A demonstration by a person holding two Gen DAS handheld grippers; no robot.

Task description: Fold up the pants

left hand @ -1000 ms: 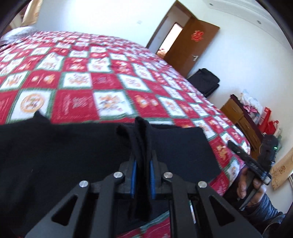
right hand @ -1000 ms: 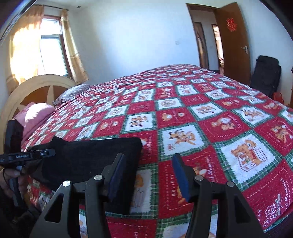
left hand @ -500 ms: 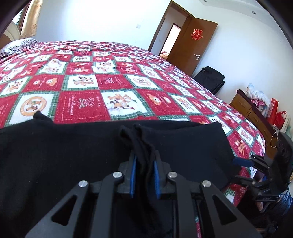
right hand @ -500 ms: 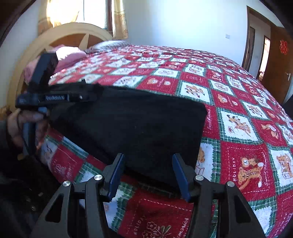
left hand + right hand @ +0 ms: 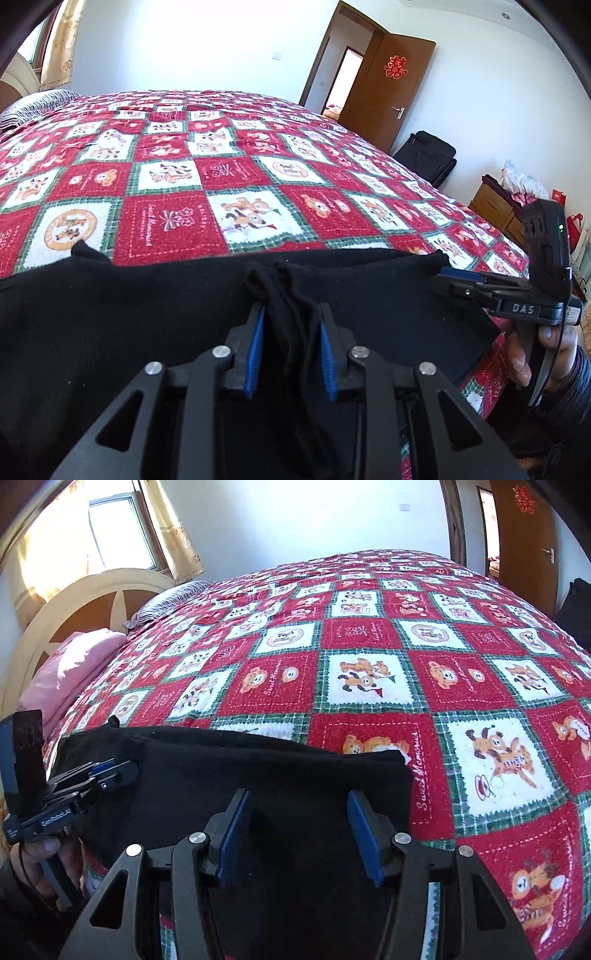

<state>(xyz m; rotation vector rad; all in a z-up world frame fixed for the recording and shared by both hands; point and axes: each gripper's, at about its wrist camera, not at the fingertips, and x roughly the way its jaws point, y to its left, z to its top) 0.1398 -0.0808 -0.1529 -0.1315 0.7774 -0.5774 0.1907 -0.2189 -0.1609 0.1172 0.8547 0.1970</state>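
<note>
Black pants [image 5: 122, 317] lie folded along the near edge of the bed, left gripper [image 5: 291, 332] pinching a bunched ridge of the cloth

The right gripper [image 5: 299, 827] is spread wide, its blue pads [image 5: 364, 834] over the pants' right end, nothing between them. The pants' far edge runs straight across the red patchwork quilt [image 5: 369, 646], their right corner stopping short of a bear square. Beyond, the quilt stretches open toward the striped pillow [image 5: 166, 598], the pink pillow [image 5: 70, 668] and the headboard [image 5: 74, 602]; a brown door [image 5: 384, 85] stands ajar past the bed's far side
</note>
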